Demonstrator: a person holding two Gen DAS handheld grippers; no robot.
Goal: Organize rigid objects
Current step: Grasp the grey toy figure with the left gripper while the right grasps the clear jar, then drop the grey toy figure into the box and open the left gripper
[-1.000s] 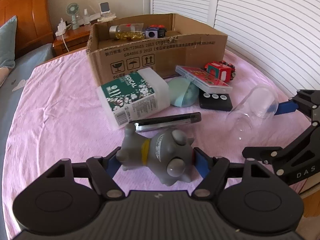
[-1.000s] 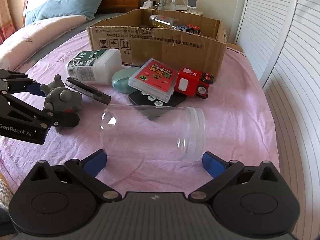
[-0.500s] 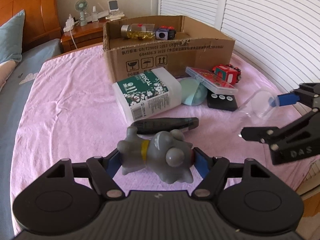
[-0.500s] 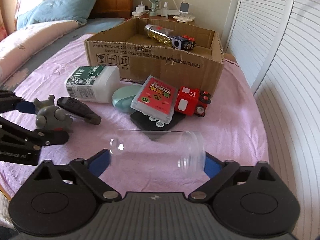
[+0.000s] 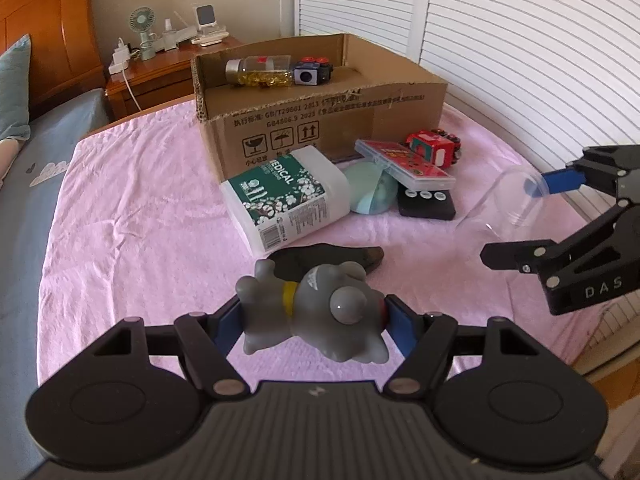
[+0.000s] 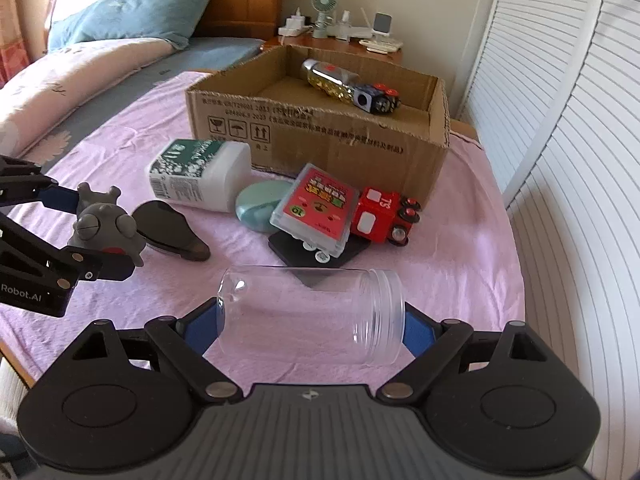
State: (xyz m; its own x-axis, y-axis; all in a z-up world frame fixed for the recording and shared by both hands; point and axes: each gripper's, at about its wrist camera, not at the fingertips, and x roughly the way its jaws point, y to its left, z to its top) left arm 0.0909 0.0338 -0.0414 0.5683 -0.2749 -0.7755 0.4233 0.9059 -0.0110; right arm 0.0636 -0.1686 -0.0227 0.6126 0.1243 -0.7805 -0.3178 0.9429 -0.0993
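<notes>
My left gripper (image 5: pixel 310 322) is shut on a grey rubber toy animal (image 5: pixel 320 300) with a yellow collar, held above the pink sheet. My right gripper (image 6: pixel 310 326) is shut on a clear plastic jar (image 6: pixel 308 312), which lies sideways with a blue pad on each end. In the right wrist view the grey toy (image 6: pixel 108 228) hangs at the far left. The left wrist view shows the jar (image 5: pixel 516 200) at the right edge. Beyond both stands an open cardboard box (image 5: pixel 320 120) holding a bottle of yellow capsules (image 5: pixel 260 72) and a dark cube toy (image 5: pixel 312 74).
In front of the box lie a white medical bottle (image 5: pixel 284 200), a teal round case (image 5: pixel 368 192), a red card case (image 5: pixel 404 164), a red toy car (image 5: pixel 434 148), a black remote (image 5: pixel 426 204) and a dark flat object (image 5: pixel 328 258). White shutter doors (image 5: pixel 520 60) close the right side.
The right gripper's pads closed onto the jar's ends. Both grippers then rose, lifting the jar and the grey toy off the sheet.
</notes>
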